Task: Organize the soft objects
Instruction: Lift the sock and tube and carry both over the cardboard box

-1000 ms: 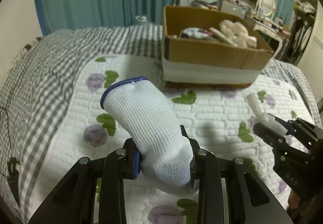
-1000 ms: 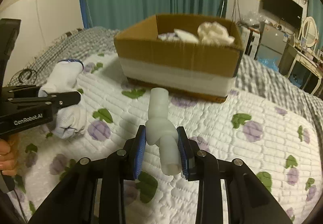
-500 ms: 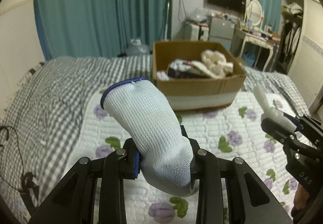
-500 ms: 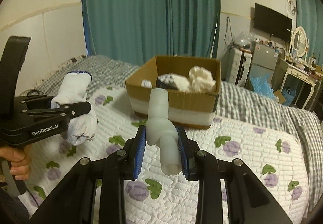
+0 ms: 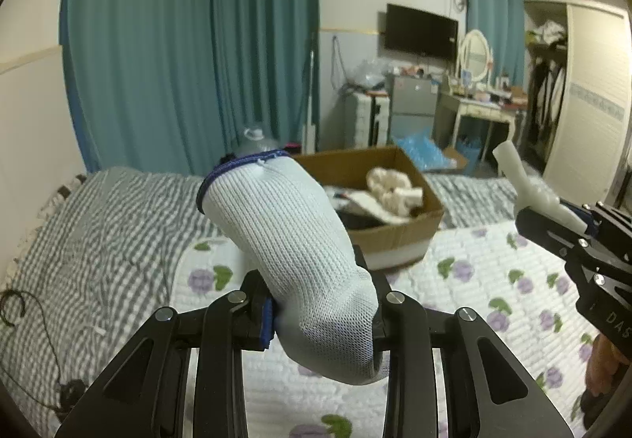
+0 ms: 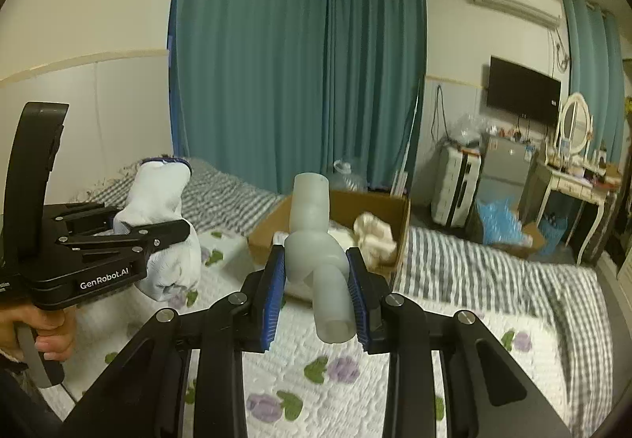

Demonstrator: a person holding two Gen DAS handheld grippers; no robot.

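My left gripper (image 5: 322, 313) is shut on a white knit glove with a blue cuff (image 5: 288, 248), held up above the bed; it also shows in the right wrist view (image 6: 158, 224). My right gripper (image 6: 316, 287) is shut on a knotted translucent white soft tube (image 6: 316, 248), held up to the right of the left one; the tube also shows in the left wrist view (image 5: 529, 185). An open cardboard box (image 5: 399, 236) with white and dark soft items inside sits on the bed beyond both grippers, also visible in the right wrist view (image 6: 379, 208).
The bed has a white floral quilt (image 5: 474, 280) over a grey checked cover (image 5: 98, 240). Teal curtains (image 5: 189, 62) hang behind. A dressing table (image 5: 482, 114), fridge and TV stand at the far right. A cable (image 5: 39, 323) lies at the bed's left.
Both grippers have risen and pulled back from the box with their objects still held. The box looks farther and lower, and more of the room shows.
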